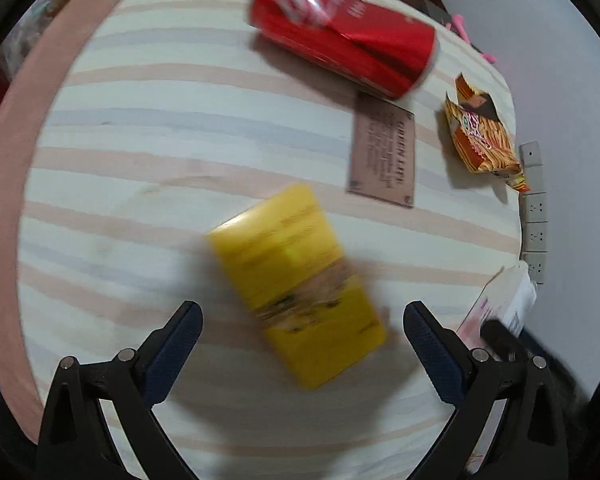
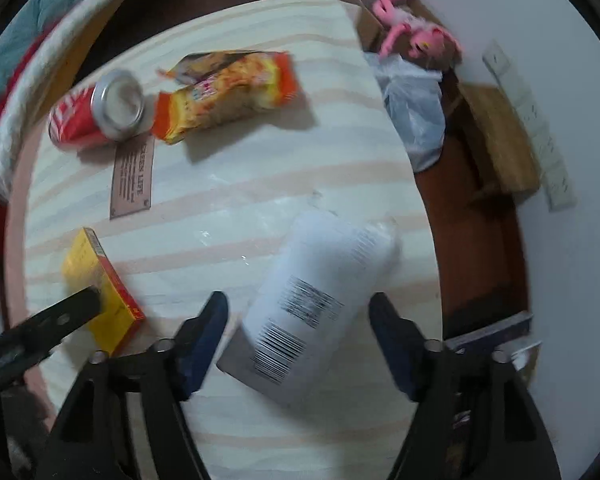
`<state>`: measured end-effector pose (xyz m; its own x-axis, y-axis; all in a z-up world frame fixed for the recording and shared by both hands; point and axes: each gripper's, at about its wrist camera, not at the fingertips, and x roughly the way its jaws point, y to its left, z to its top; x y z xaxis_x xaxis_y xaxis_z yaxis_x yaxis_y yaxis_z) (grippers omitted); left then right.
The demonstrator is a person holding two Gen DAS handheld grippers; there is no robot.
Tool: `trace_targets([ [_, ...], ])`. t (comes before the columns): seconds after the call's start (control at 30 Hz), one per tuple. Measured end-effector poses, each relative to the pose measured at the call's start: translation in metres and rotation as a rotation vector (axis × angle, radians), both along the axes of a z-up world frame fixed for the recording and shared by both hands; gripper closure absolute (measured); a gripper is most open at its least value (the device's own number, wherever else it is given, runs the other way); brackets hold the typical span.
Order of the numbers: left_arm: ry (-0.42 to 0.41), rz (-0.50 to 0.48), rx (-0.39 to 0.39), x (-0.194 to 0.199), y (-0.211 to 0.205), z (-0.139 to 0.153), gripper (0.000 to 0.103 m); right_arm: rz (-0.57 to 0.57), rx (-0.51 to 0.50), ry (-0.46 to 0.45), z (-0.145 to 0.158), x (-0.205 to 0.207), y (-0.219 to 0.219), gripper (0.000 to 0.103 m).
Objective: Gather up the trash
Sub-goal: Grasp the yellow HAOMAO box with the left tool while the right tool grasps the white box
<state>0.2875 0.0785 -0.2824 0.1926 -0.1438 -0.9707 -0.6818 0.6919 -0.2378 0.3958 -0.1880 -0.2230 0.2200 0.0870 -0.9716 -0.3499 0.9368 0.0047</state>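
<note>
A yellow box (image 1: 296, 280) lies flat on the striped tabletop (image 1: 140, 160), between the fingertips of my open left gripper (image 1: 300, 320), which hovers over its near end. Beyond it lie a dented red can (image 1: 340, 32) and an orange snack wrapper (image 1: 480, 136). In the right wrist view, a white package with barcodes (image 2: 316, 300) lies between the fingers of my open right gripper (image 2: 300, 320). The yellow box (image 2: 100, 288), the can (image 2: 96, 112) and the wrapper (image 2: 232, 92) show there too, with the left gripper's finger (image 2: 60, 316) at the box.
A brown plaque (image 1: 382, 152) is fixed to the table. The table's right edge drops to the floor, where a plastic bag (image 2: 412, 116), a pink plush toy (image 2: 400, 20), a cardboard box (image 2: 496, 136) and a power strip (image 1: 534, 208) lie.
</note>
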Motion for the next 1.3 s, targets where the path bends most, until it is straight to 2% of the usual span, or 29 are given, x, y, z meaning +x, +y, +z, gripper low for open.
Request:
trace_targets([
  [0.03,0.01,0.001,0.014,0.004,-0.003,-0.001,0.009,-0.024,0.024,0.006,0.0,-0.001,-0.008,0.027],
  [0.1,0.033,-0.009,0.11,0.01,-0.009,0.001,0.021,-0.061,0.063,0.008,-0.002,-0.003,-0.018,0.027],
  [0.13,0.043,-0.018,0.156,0.011,-0.012,0.003,0.033,-0.08,0.083,0.008,-0.001,0.0,-0.021,0.027],
  [0.23,0.023,-0.067,0.21,0.005,-0.02,0.005,0.034,-0.104,0.131,0.002,-0.004,-0.005,-0.019,0.028],
  [0.3,0.009,-0.144,0.256,-0.005,-0.027,0.007,0.034,-0.085,0.148,0.0,-0.007,-0.01,-0.015,0.044],
  [0.47,0.039,-0.384,0.355,-0.029,-0.039,0.008,0.034,0.051,0.118,0.005,-0.009,-0.032,0.005,0.047],
  [0.57,0.06,-0.438,0.337,-0.044,-0.036,0.006,0.034,0.166,0.067,0.05,-0.012,-0.048,0.016,0.048],
  [0.63,0.086,-0.424,0.283,-0.052,-0.031,-0.002,0.032,0.195,0.043,0.058,-0.011,-0.057,0.019,0.047],
  [0.7,0.059,-0.385,0.246,-0.054,-0.029,-0.002,0.033,0.197,0.018,0.053,-0.01,-0.063,0.022,0.045],
  [0.8,0.053,-0.351,0.264,-0.054,-0.037,-0.002,0.032,0.15,0.022,0.039,-0.011,-0.065,0.022,0.04],
  [0.9,0.025,-0.283,0.263,-0.063,-0.03,-0.001,0.032,0.085,0.041,0.018,-0.014,-0.057,0.017,0.04],
  [1.03,0.011,-0.262,0.281,-0.066,-0.04,-0.003,0.034,0.001,0.061,-0.003,-0.021,-0.053,0.012,0.04],
  [1.17,-0.01,-0.227,0.3,-0.075,-0.033,-0.005,0.043,-0.033,0.071,-0.048,-0.024,-0.054,0.012,0.04],
  [1.23,-0.022,-0.209,0.301,-0.077,-0.035,-0.006,0.044,-0.035,0.064,-0.068,-0.025,-0.057,0.013,0.041],
  [1.3,-0.029,-0.196,0.321,-0.079,-0.041,-0.007,0.045,-0.031,0.023,-0.103,-0.026,-0.061,0.016,0.051],
])
